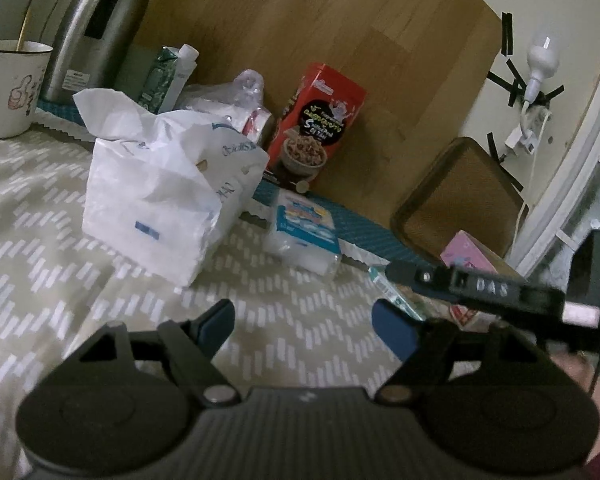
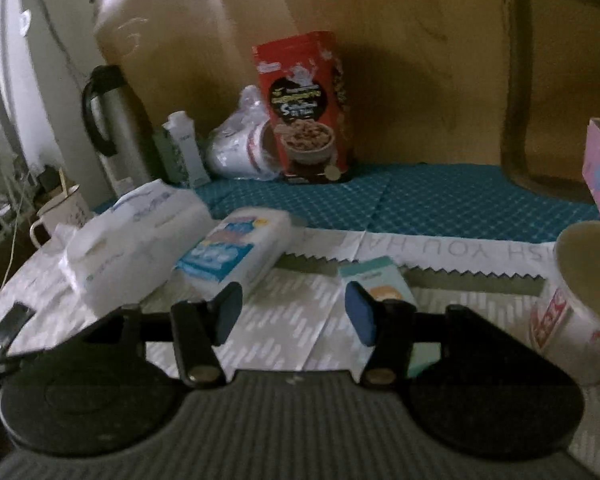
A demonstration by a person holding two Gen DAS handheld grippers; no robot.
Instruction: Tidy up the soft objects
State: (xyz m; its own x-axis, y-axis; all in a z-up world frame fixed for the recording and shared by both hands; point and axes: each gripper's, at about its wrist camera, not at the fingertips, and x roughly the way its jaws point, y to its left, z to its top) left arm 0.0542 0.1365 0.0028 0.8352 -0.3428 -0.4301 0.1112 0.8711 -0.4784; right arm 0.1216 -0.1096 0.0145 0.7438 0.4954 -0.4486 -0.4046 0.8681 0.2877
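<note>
Left gripper [image 1: 304, 322] open, empty; tissue pack [image 1: 168, 196] ahead-left, well apart.

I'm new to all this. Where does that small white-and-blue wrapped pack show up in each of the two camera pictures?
Left wrist view: the small white-and-blue pack lies middle-right, beside the big white tissue bag.
Right wrist view: it sits left of centre, just beyond the left fingertip.
Shared landmark: the red cereal box standing behind it in both.

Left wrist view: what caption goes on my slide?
Open left gripper hovers over patterned cloth, facing a white tissue pack and red cereal box.
</note>
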